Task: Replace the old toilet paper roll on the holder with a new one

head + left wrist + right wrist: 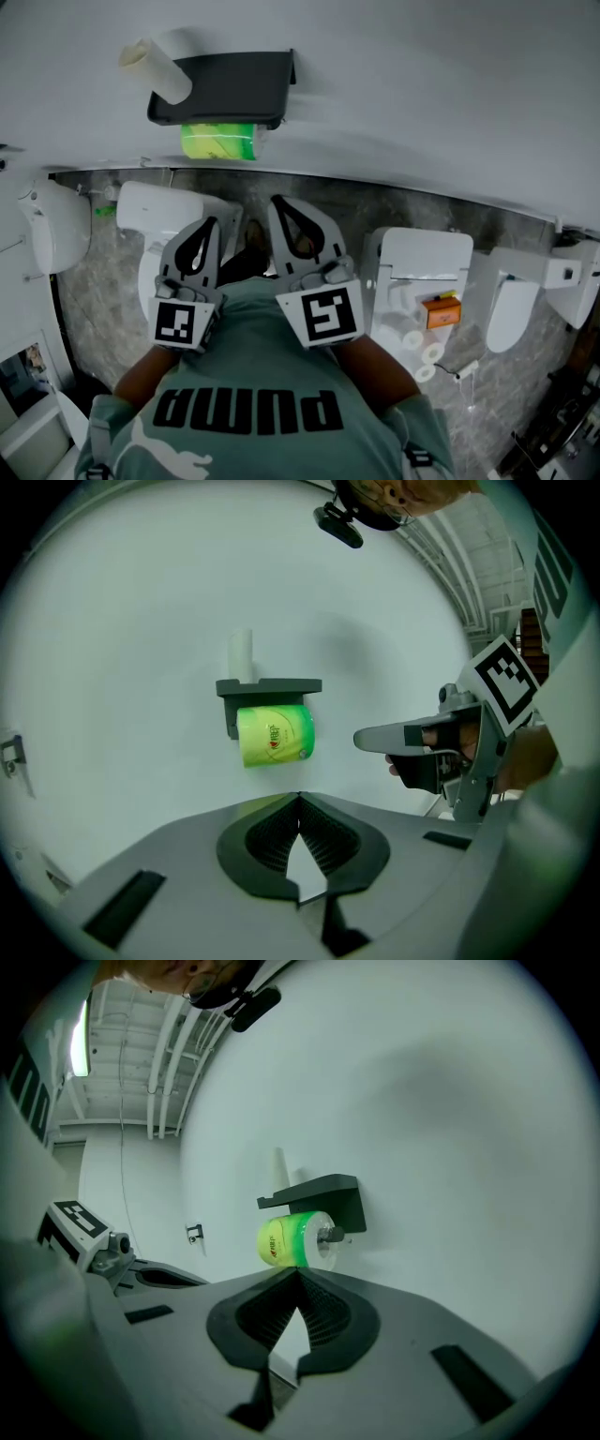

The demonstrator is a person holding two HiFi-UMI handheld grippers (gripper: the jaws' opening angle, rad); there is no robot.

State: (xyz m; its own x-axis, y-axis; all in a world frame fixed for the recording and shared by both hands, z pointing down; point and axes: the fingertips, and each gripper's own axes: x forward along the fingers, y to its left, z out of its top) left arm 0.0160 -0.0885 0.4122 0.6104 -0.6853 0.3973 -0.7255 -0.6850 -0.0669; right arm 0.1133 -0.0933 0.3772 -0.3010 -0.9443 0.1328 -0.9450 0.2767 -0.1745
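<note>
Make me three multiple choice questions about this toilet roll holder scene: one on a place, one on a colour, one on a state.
1. Where is the white roll? A on top of the holder; B under the holder; C in a jaw grip.
2. What colour is the wrapped roll? A blue; B green; C red.
3. The right hand-held gripper is: A shut, empty; B wide open; C shut on the wrapped roll.

Answers: 1 A, it sits on the holder's shelf. 2 B, its wrapper is bright green. 3 A, its jaws meet with nothing between them.
</note>
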